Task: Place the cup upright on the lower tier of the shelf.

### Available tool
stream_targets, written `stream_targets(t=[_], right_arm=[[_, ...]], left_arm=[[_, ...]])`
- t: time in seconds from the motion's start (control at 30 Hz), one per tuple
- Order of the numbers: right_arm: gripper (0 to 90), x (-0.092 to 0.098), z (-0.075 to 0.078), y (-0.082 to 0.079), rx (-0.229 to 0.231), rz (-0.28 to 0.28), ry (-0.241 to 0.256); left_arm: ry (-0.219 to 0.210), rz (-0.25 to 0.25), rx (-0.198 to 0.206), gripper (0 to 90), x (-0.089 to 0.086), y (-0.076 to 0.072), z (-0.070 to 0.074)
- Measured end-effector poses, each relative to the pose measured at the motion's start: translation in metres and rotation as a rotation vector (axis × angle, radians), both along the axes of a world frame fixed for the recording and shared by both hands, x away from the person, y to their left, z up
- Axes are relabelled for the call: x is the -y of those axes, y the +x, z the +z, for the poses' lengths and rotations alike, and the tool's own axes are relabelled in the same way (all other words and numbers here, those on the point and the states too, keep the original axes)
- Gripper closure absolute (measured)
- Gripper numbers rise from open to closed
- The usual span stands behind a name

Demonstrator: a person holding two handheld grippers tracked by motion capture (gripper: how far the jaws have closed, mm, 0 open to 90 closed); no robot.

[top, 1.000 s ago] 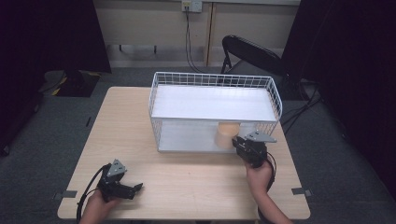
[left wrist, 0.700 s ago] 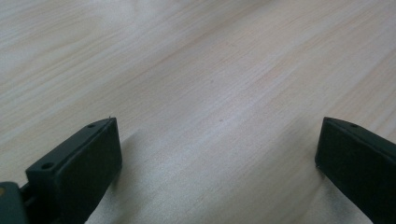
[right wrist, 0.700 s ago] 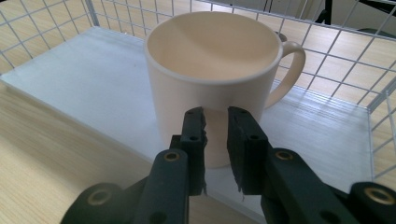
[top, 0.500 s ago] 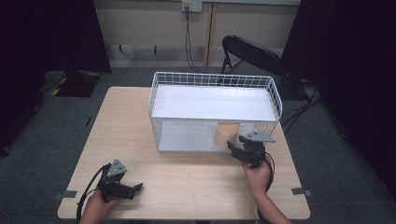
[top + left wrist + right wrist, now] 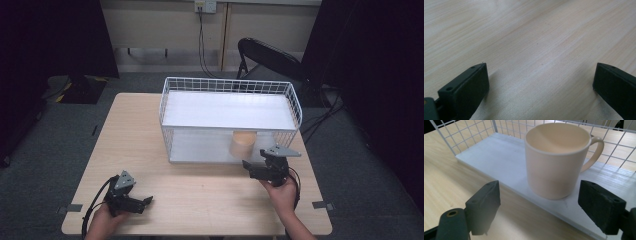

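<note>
One table, one white wire rack, one cream mug, two grippers, one folding chair.

The high view looks forward and down on the whole table. The right gripper view faces the mug up close — the left sits low over bare tabletop.
</note>
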State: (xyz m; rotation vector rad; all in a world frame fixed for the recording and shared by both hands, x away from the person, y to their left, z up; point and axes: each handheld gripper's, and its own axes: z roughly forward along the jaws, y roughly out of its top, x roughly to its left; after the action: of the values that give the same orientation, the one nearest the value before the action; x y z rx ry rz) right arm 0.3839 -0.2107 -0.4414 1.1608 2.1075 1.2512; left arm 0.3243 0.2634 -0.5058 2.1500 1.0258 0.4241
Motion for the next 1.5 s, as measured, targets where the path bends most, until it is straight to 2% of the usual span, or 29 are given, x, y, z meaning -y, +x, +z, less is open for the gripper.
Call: stream_targets(t=[0.37,1.1,1.17,1.5], right_arm=[[16.7,0.017,-0.005,-0.011,-0.004,0.005,-0.025],[15.6,0.067,-0.015,-0.031,-0.012,0.006,-0.061],[15.6,0.070,-0.016,-0.033,-0.004,0.006,-0.062],[15.3,0.083,-0.021,-0.041,-0.020,0.020,-0.097]], left_arm=[[0.000,-0.001,0.000,0.0,0.000,0.000,0.000],[0.001,-0.001,0.000,0.0,0.000,0.000,0.000],[0.001,0.000,-0.001,0.0,0.000,0.000,0.000],[0.001,-0.001,0.000,0.0,0.000,0.000,0.000]])
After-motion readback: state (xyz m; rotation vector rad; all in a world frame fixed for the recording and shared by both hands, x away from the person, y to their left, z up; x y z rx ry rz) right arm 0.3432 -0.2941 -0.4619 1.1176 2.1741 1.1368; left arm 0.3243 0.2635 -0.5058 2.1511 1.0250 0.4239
